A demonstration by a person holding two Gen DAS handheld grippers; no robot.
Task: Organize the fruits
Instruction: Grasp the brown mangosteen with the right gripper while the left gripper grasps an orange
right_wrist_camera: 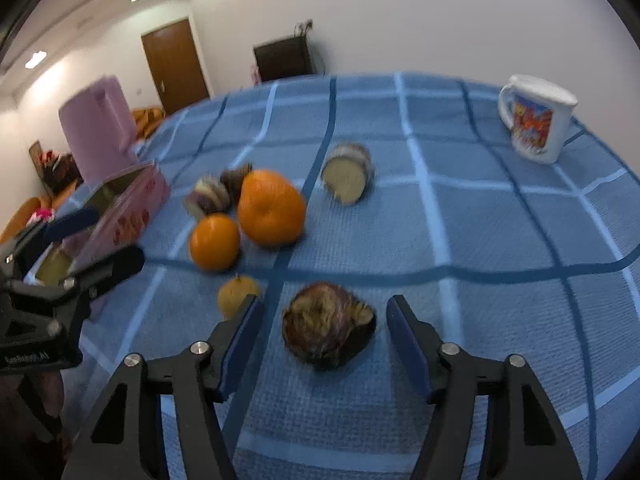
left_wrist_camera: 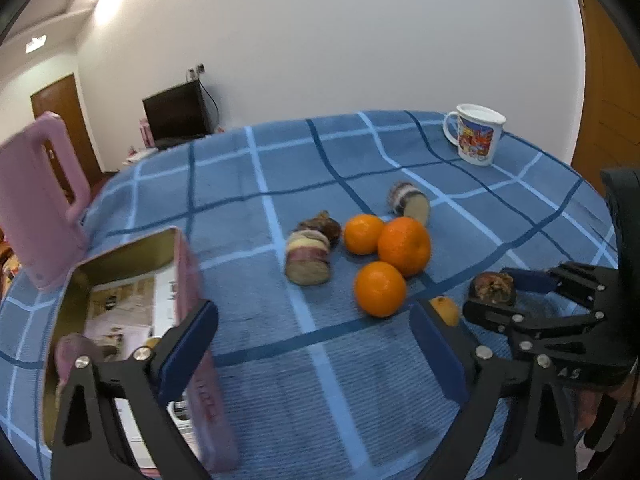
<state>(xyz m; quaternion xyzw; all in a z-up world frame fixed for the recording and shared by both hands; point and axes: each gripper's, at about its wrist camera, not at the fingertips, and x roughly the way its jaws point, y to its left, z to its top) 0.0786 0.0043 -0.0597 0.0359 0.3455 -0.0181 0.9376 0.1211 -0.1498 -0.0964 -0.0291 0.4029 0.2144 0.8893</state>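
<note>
Blue-padded right gripper [right_wrist_camera: 325, 344] straddles a dark brown, shrivelled round fruit [right_wrist_camera: 329, 326] on the blue checked tablecloth [right_wrist_camera: 480, 220].

Its jaws stand spread on either side of that fruit, with a gap showing at each pad, so nothing is pinched. Beside it, the left gripper [left_wrist_camera: 314, 354] hangs over bare cloth with jaws spread wide and nothing between them. Just beside its right finger lies a small yellowish-orange fruit [left_wrist_camera: 445, 310]. Three bright round oranges [left_wrist_camera: 404, 246] cluster near the middle of the cloth, with cut purple-and-cream root pieces [left_wrist_camera: 308, 258] around them. An open pink rectangular tin [left_wrist_camera: 132, 320] sits at the left, a pink plastic jug [left_wrist_camera: 40, 200] behind it. Well apart, a white printed mug [left_wrist_camera: 476, 134] stands upright.
</note>
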